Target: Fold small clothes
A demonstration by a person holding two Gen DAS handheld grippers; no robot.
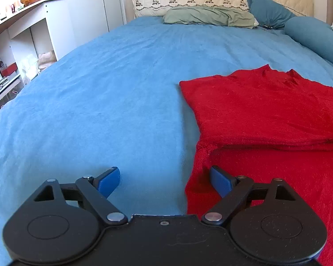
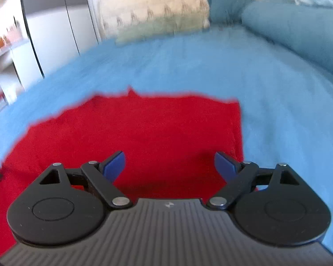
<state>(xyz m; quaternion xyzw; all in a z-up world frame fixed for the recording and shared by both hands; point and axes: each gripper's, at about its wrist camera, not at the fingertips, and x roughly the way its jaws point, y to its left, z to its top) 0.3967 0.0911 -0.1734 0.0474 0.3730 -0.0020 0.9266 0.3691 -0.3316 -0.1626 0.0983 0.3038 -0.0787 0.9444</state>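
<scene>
A red fuzzy garment (image 1: 266,110) lies on the blue bed cover, its upper part folded over the lower part. In the left wrist view my left gripper (image 1: 164,181) is open and empty at the garment's left edge, its right blue pad over the red cloth and its left pad over the cover. In the right wrist view, which is blurred, the garment (image 2: 144,133) fills the middle. My right gripper (image 2: 169,166) is open and empty just above the garment near its right edge.
The blue bed cover (image 1: 100,88) stretches to the left and far side. A green pillow (image 1: 208,16) and teal pillows (image 1: 275,11) lie by the cream headboard. A teal bolster (image 1: 317,37) lies at the right. White shelves (image 1: 22,44) stand at the left.
</scene>
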